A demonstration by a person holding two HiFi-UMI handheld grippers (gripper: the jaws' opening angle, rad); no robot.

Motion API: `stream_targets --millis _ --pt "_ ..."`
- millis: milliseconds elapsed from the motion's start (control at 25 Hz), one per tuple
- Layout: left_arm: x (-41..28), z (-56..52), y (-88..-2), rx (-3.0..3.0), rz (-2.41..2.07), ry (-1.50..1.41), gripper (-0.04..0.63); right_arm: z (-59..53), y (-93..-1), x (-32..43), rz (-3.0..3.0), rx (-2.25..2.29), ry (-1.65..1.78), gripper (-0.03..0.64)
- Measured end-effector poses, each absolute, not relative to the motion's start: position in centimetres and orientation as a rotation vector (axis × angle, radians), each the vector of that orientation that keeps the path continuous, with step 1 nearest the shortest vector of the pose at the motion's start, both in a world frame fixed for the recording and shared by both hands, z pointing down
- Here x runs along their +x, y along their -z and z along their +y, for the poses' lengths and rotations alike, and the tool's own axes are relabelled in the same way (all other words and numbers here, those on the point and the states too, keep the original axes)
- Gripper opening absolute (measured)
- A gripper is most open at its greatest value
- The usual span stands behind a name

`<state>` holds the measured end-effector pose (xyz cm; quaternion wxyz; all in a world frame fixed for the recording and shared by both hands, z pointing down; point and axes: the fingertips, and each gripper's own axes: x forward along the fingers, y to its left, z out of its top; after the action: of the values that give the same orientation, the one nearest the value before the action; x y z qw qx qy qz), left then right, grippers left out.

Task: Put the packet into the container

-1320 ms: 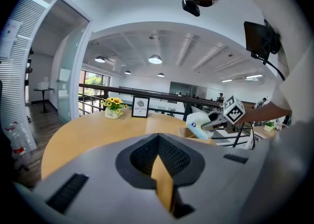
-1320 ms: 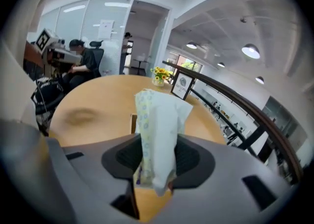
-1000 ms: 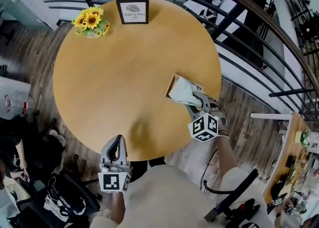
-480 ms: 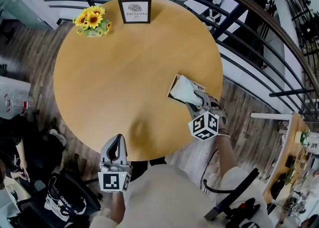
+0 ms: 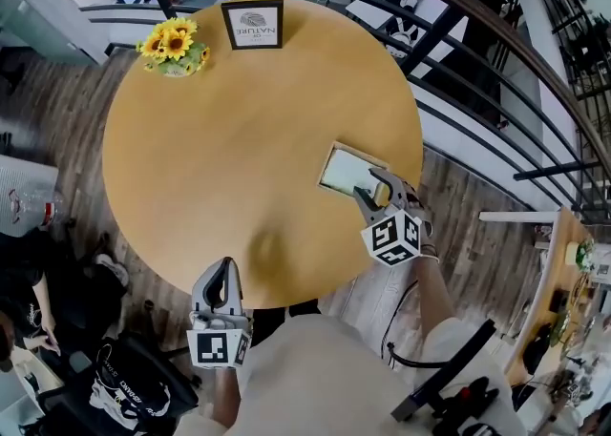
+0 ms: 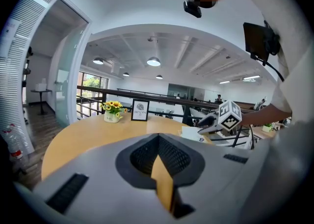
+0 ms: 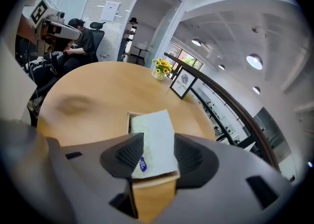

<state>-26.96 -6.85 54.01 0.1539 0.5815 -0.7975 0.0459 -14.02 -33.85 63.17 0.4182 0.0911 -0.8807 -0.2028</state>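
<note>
Right tool (image 7: 156, 157) is opening, packet (image 7: 153, 139) sits loose between its jaws inside container (image 5: 332, 150). Back straight out, no snagging (left tool (image 5: 223, 272) closed, empty).

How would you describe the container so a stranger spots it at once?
Find the round wooden table. Near its right edge sits a rectangular wooden container with a pale packet in it. The sunflowers and framed sign stand at the far edge; it is the only open box.

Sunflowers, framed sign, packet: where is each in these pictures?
Sunflowers (image 5: 174, 41): head view, on the yellow blooms.
Framed sign (image 5: 254, 24): head view, on its white face.
Packet (image 7: 153, 140): right gripper view, on its pale top.
</note>
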Motion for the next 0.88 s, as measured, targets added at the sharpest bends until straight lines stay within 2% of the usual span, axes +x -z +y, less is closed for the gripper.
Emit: stream_targets --millis 560,640,680,720,880 --pt "-25.1 -8.7 -52.7 1.832 -2.227 -0.127 0.005 -31.9 -59.1 -10.8 -2.367 0.496 0.302 0.173" --pt "-24.4 -8.8 -52.4 1.865 -2.213 -0.131 0.005 -31.6 -58.5 -9.8 -2.369 0.558 0.301 0.102" --pt "-24.0 -8.8 -52.2 1.878 -2.209 -0.133 0.005 -31.4 -58.1 -9.1 -2.363 0.588 0.317 0.038" --pt "-23.7 -8.8 -51.8 1.891 -2.207 -0.134 0.005 -31.2 -57.7 -8.5 -2.357 0.615 0.338 0.005" --pt "-23.6 -9.2 -50.2 1.964 -2.212 -0.139 0.005 -30.7 -55.4 -6.9 -2.38 0.727 0.365 0.003"
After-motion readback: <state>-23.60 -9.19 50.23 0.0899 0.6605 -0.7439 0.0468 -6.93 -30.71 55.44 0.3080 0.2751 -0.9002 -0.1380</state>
